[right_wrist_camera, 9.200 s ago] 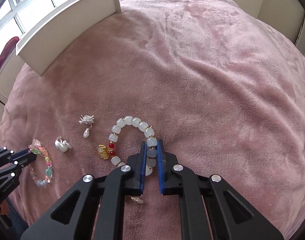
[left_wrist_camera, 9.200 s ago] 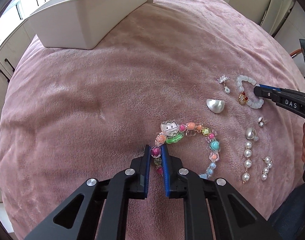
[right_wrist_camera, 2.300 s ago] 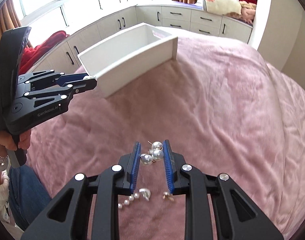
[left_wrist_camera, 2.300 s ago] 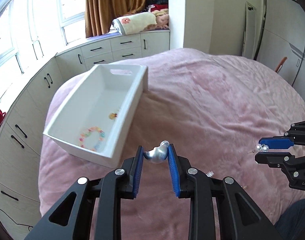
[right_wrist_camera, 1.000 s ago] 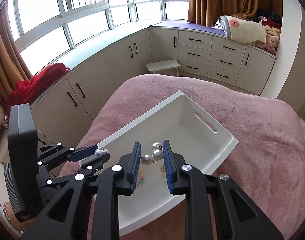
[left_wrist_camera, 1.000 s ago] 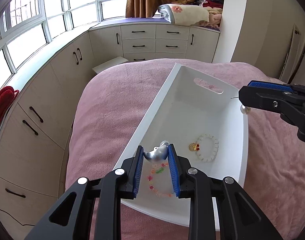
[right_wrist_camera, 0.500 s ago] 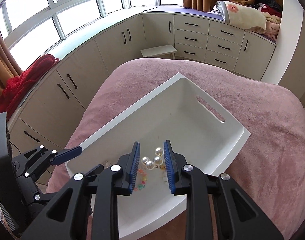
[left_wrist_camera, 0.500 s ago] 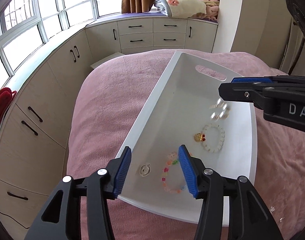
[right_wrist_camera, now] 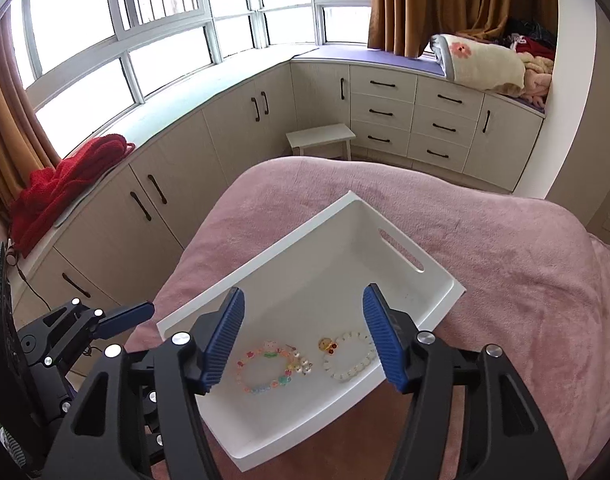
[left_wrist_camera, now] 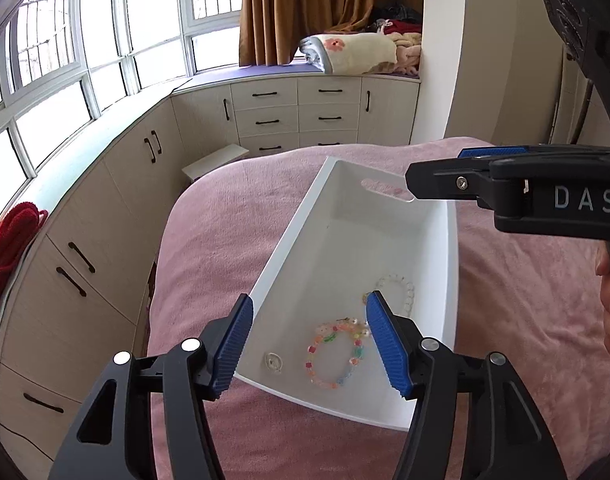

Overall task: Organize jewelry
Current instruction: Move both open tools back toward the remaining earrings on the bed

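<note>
Left wrist view, hidden: the right blue pad of the left gripper (left_wrist_camera: 309, 340) covers part of the white bead bracelet (left_wrist_camera: 403, 290) and the small gold charm beside it; the right gripper (left_wrist_camera: 457, 178) crosses the far right corner of the white tray (left_wrist_camera: 289, 248) and hides part of its handle slot.
Left wrist view, tray contents: the colourful bead bracelet (left_wrist_camera: 335, 354) lies near the tray's near end; a small silver piece (left_wrist_camera: 273, 361) rests to its left by the near wall; the white bead bracelet lies further in, close to the right wall.
Left wrist view, fingers: the left gripper is spread wide above the tray's near end and holds nothing; the right gripper shows side-on, so its gap cannot be read here.
Left wrist view, surroundings: the tray sits on a pink blanket (left_wrist_camera: 209, 220); beige cabinets (left_wrist_camera: 265, 116) curve under the windows.
Right wrist view, hidden: the silver piece cannot be made out, as the left pad of the right gripper (right_wrist_camera: 303, 338) blocks that corner.
Right wrist view, tray contents: the colourful bead bracelet (right_wrist_camera: 265, 368) and the white bead bracelet (right_wrist_camera: 351, 358) lie side by side, with a small pearl cluster (right_wrist_camera: 303, 365) touching the colourful one.
Right wrist view, fingers: the right gripper is spread wide and empty.
Right wrist view, surroundings: the left gripper (right_wrist_camera: 125, 316) hangs at the tray's left corner; a red cloth (right_wrist_camera: 61, 184) lies on the window ledge.
</note>
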Available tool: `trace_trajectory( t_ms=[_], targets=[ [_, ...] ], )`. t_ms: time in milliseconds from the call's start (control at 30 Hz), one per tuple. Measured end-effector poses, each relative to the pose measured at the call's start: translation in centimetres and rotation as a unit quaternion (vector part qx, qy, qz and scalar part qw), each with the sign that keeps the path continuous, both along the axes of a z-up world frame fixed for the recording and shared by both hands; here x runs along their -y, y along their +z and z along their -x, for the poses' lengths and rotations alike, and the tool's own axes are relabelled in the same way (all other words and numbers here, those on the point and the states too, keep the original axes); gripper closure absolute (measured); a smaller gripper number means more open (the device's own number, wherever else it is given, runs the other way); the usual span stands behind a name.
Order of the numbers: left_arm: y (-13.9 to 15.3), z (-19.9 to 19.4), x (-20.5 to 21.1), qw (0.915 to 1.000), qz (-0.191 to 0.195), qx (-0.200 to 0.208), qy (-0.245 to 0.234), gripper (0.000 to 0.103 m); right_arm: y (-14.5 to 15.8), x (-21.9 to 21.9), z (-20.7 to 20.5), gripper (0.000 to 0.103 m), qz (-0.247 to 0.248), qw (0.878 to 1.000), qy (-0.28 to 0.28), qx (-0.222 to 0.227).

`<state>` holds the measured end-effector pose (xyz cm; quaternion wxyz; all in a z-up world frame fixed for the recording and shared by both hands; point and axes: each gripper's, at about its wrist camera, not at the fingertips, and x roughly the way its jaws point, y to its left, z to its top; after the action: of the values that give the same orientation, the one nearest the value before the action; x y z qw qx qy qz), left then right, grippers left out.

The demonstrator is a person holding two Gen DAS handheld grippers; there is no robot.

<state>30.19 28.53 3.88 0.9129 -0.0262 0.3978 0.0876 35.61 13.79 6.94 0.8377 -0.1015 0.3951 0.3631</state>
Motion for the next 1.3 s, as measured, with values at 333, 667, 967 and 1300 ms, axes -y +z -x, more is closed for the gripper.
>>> trace_trajectory(
  t_ms=[333, 667, 967, 1300],
  targets=[
    [5.8, 4.4, 6.2, 0.9951, -0.029, 0.057, -0.075, 0.019, 5.3, 10.1, 4.5, 0.017, -0.046, 0.997, -0.013, 0.057],
    [5.3, 10.4, 14.2, 0.9842, -0.020, 0.088, -0.153, 0.015, 2.9, 20.5, 11.0, 0.012, 0.013, 0.995, -0.025, 0.097],
    [2.3, 12.8, 18.6, 0.9795, 0.011, 0.079, -0.185, 0.013, -3.1, 26.6, 16.4, 0.012, 0.063, 0.993, 0.004, 0.102],
    [-4.2, 12.2, 22.0, 0.9694, 0.037, 0.047, -0.238, 0.013, -12.4, 28.9, 19.1, 0.028, 0.116, 0.990, 0.070, 0.049]
  ],
)
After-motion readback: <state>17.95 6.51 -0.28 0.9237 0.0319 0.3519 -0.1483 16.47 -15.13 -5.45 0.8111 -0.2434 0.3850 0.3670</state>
